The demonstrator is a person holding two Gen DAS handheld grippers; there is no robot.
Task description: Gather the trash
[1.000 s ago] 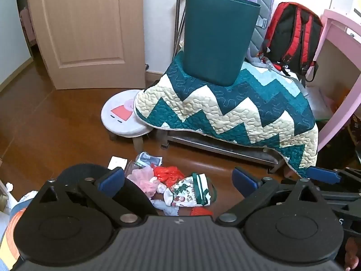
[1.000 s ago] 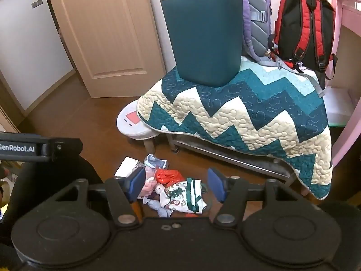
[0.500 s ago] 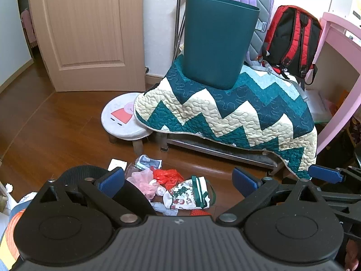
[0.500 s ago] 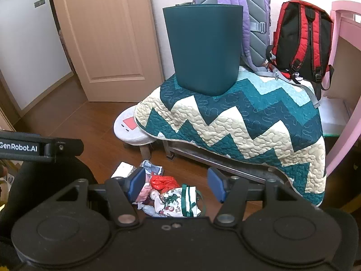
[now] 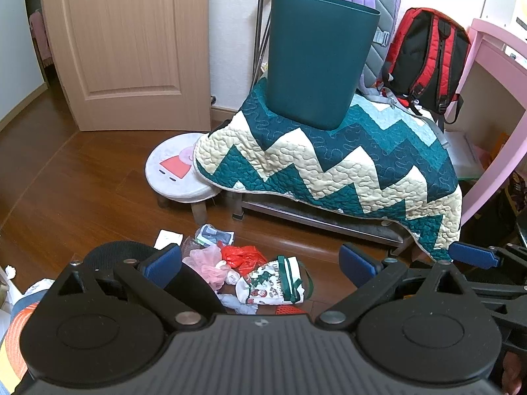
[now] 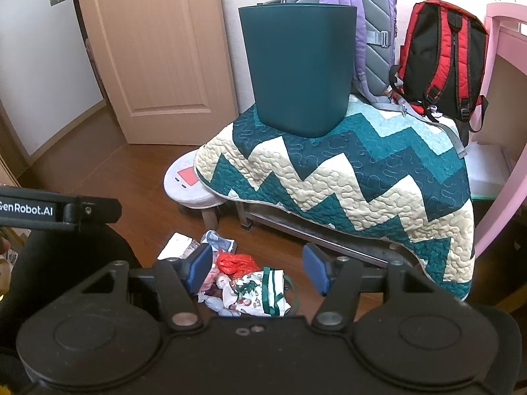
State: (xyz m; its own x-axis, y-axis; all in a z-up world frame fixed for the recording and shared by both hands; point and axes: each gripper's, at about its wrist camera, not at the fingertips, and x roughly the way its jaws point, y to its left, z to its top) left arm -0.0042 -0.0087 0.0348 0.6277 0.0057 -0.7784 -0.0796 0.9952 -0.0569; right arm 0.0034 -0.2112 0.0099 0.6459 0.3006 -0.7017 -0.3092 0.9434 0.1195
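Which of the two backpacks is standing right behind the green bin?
The purple and grey backpack. It rises directly behind the green bin, which hides its lower part. The red and black backpack stands off to the side, by the pink furniture.

I get bright, even indoor light, sharp focus, soft shadows, and strong fisheye bending with dark corners.
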